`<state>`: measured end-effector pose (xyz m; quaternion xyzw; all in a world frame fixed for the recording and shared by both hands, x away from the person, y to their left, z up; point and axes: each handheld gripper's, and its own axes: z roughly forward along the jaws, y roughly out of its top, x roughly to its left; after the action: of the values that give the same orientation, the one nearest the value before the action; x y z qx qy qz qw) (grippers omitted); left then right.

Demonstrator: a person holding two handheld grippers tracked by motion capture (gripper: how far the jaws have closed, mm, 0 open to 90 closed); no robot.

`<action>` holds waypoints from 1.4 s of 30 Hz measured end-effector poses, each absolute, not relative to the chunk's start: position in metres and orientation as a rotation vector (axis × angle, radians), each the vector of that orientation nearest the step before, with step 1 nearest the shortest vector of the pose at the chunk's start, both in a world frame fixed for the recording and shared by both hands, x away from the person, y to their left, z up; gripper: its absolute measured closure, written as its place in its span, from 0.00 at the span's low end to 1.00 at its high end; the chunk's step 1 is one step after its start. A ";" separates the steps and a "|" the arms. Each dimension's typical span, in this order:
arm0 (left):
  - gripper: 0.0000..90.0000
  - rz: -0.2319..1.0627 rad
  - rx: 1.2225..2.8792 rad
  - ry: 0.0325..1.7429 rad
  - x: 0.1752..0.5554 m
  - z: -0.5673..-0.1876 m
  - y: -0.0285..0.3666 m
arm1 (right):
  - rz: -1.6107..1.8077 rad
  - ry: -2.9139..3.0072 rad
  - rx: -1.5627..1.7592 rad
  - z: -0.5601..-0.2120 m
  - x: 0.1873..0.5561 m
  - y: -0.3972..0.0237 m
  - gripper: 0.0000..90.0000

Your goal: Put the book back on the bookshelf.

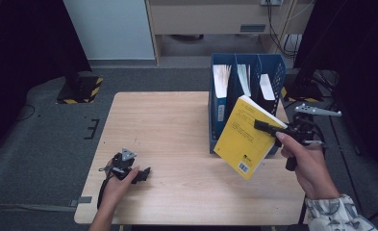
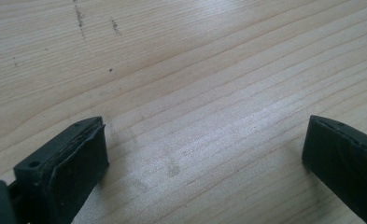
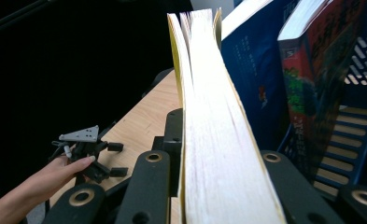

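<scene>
A yellow book (image 1: 244, 136) hangs tilted in the air in front of the blue file rack (image 1: 273, 72), with my right gripper (image 1: 268, 127) shut on its right edge. In the right gripper view the book's page edge (image 3: 214, 140) runs up between the two black jaws. My left gripper (image 1: 141, 174) rests low on the wooden table (image 1: 167, 120) near its front left, held by a hand. In the left gripper view its fingers (image 2: 74, 163) stand wide apart over bare wood, holding nothing.
The blue file rack has three slots holding upright books (image 1: 221, 86), among them a blue one (image 3: 260, 84) and a red one (image 3: 312, 70). The rack stands at the table's back right. Grey floor and dark curtains surround the table.
</scene>
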<state>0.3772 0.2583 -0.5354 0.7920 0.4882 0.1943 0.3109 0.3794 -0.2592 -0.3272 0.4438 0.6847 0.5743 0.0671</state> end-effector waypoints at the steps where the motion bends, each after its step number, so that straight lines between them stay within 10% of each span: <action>1: 0.00 0.513 2.091 1.289 0.377 -0.535 0.258 | 1.729 2.062 1.339 -0.327 0.380 -0.260 0.83; 42: 0.00 0.513 2.092 1.288 0.377 -0.535 0.258 | 1.576 1.922 1.497 -0.294 0.417 -0.321 0.83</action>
<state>0.3771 0.2576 -0.5354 0.7924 0.4877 0.1943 0.3106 0.4167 -0.3210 -0.2935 0.5122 0.6576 0.5393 0.1201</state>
